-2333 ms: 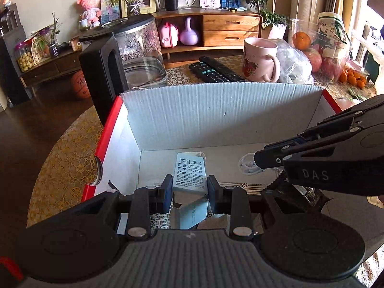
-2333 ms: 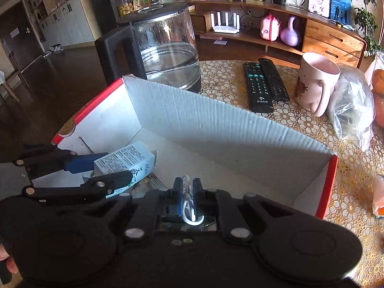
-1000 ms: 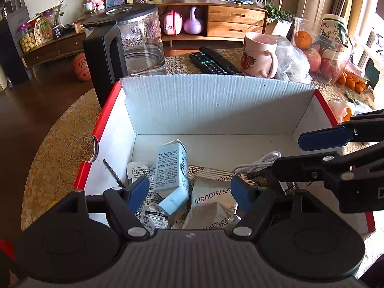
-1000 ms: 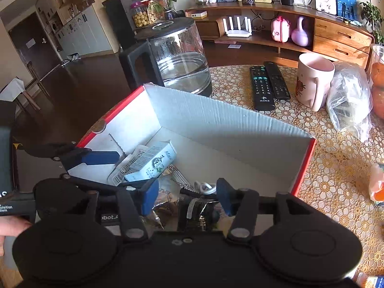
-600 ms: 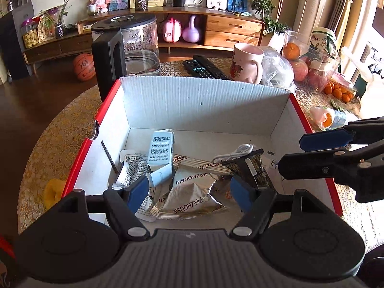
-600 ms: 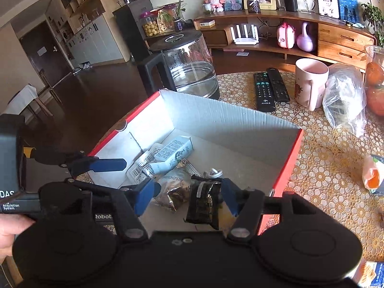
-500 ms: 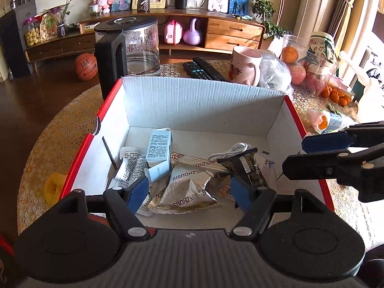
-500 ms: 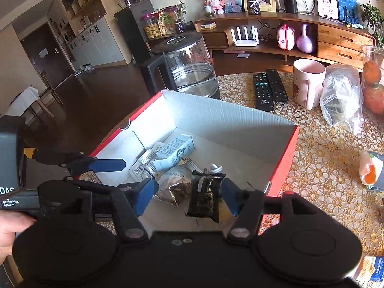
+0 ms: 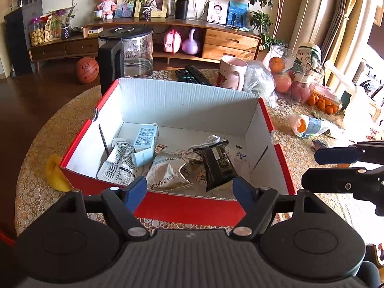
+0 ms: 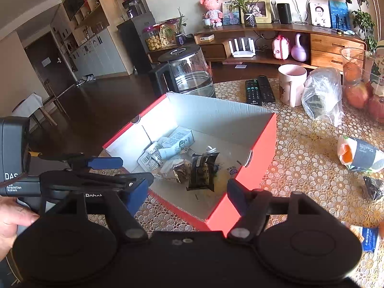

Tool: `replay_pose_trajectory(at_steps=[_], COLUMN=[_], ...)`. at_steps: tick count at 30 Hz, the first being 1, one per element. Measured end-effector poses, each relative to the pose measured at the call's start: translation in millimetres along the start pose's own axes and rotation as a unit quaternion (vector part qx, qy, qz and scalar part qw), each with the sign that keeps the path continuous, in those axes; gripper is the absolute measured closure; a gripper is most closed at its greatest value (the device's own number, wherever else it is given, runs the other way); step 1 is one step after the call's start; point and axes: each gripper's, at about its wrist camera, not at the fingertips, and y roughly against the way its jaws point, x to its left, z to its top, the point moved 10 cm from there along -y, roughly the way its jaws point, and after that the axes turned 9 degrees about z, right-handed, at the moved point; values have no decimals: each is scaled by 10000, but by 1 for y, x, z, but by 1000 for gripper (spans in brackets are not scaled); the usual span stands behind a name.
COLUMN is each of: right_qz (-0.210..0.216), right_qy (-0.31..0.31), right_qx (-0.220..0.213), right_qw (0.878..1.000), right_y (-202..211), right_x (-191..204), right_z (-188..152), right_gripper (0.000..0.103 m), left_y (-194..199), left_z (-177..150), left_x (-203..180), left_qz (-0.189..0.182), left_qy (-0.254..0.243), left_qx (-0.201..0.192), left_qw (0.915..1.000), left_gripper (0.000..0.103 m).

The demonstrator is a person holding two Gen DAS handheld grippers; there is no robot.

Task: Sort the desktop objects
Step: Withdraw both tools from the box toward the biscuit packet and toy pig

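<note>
Fingers (image 9: 139, 188) apart, seemingly above box (image 9: 192, 207)

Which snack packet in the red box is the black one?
The dark packet on the box's right side, lying over the white cable. The packets beside it are silvery; the carton is pale blue.

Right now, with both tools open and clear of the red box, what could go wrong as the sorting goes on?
The orange-and-grey packet and dark wrapper still lie on the table near the plastic bag and pink mug; a reach by the right tool might nudge those. The black snack packet leans on loose wrappers in the red box, so further drops may slide or pile unevenly.
</note>
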Motion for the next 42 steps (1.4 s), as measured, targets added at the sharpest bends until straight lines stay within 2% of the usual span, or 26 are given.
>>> replay_pose_trajectory(at_steps=[6, 8, 15, 25, 36, 42], right_qz=[63, 80, -16, -543, -1091, -1378], right_qy=[-83, -88, -190, -98, -154, -329], right_qx=[-257, -333, -640, -949, -1140, -1319], right_qw=[9996, 9994, 9978, 9940, 9873, 9811], right_y=[30, 39, 74, 125, 157, 175], right_x=[4, 4, -2, -25, -61, -88], right_z=[-10, -13, -29, -57, -86, -100], right_gripper=[27, 25, 20, 18, 18, 18], left_y=[23, 30, 57, 85, 85, 76], left_z=[-6, -9, -18, -32, -37, -39], left_x=[-10, -14, -33, -66, -115, -151], left_qz=[-190, -238, -334, -458, -653, -806], left_qy=[167, 178, 171, 152, -81, -372], left_qx=[-168, -190, -400, -546, -564, -653], left_qw=[9995, 9994, 9985, 9973, 9962, 9939], left_gripper=[13, 0, 0, 0, 0, 0])
